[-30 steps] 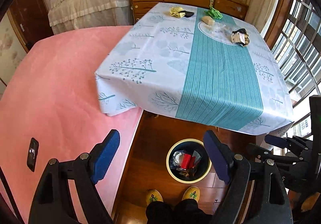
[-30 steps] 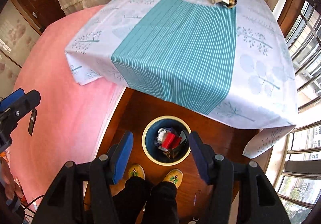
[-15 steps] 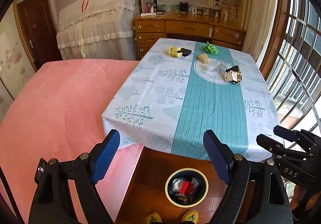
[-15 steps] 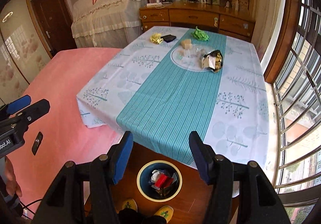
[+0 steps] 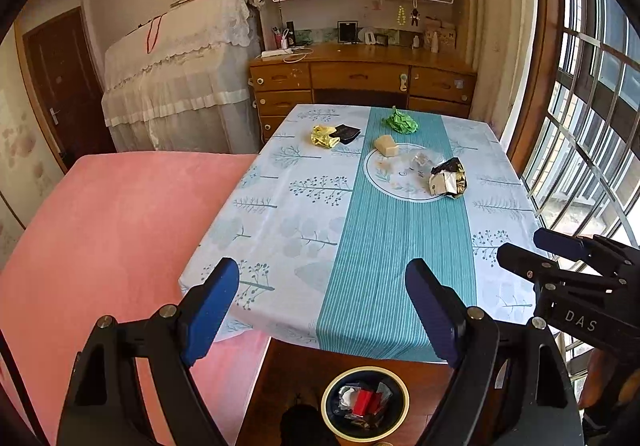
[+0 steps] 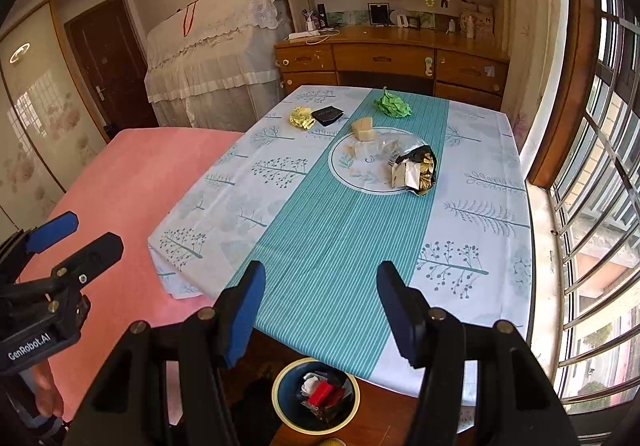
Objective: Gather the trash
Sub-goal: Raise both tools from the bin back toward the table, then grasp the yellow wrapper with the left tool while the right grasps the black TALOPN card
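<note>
A table with a white and teal cloth (image 5: pixel 372 230) (image 6: pixel 332 230) carries trash at its far end: a black and gold wrapper (image 5: pixel 448 179) (image 6: pixel 414 170), a green crumpled wrapper (image 5: pixel 401 123) (image 6: pixel 393 105), a yellow wrapper (image 5: pixel 324 136) (image 6: pixel 302 117), a black packet (image 5: pixel 347 133) (image 6: pixel 327 114) and a beige block (image 5: pixel 386 145) (image 6: pixel 363 129). A round bin (image 5: pixel 365 404) (image 6: pixel 316 396) with trash inside stands on the floor below the near table edge. My left gripper (image 5: pixel 324 312) and right gripper (image 6: pixel 320 312) are both open and empty, held above the near edge, far from the trash.
A pink bed (image 5: pixel 100 246) lies left of the table. A wooden desk with drawers (image 5: pixel 360 82) and bookshelves stand behind it, a cloth-covered piano (image 5: pixel 180 86) at back left. Barred windows (image 5: pixel 592 150) run along the right.
Both grippers have tilted up from looking down at the bin and floor to looking across the table. The bin now sits at the bottom of both views. Both stay open.
</note>
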A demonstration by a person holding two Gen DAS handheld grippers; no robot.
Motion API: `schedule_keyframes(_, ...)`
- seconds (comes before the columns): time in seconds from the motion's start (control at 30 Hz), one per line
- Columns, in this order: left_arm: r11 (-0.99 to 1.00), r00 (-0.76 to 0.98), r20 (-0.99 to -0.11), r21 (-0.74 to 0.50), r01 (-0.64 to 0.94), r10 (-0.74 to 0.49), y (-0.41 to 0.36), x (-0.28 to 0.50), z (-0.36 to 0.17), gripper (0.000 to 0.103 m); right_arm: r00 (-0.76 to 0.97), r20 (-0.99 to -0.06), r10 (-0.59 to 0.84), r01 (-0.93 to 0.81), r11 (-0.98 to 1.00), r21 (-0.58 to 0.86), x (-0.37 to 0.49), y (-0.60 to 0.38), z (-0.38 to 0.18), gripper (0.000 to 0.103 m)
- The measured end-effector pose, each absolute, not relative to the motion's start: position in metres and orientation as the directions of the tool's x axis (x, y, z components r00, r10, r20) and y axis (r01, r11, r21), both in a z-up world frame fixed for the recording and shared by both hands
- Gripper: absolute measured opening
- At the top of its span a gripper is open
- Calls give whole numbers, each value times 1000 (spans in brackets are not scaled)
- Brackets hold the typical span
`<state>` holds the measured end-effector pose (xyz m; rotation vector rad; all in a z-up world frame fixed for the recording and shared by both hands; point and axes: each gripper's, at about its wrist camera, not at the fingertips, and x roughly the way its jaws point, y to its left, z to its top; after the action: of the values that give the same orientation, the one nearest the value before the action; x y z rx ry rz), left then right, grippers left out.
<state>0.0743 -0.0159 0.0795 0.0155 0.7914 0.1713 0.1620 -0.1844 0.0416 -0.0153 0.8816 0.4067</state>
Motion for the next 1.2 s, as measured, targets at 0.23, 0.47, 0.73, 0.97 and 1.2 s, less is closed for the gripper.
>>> schedule_keyframes(0.23,991,678,-723,71,-117,132,2,143,65,84,580,-752,313,-316,937,147,207,-171,38,58)
schedule_keyframes(0.47,999,593,-805,3,-52,33,50,262,40,84,559,-789,255,-207,964,166,285,-144,22,58)
schedule_keyframes(0.73,984,512,-847,-176,-17,-142,130,417,15,84,511,-831,219,-72,974,213,395,-100,-11,58)
schedule_keyframes(0.97,982,468,-868,-187,1,-166,162,530,-19,84,485,-857,172,-22,983,184,471,-64,-37,58)
schedule_keyframes(1.2,974,314,-928,-223,-38,-200,158,594,-83,83,483,-866,127,-7,990,141,521,-50,-45,58)
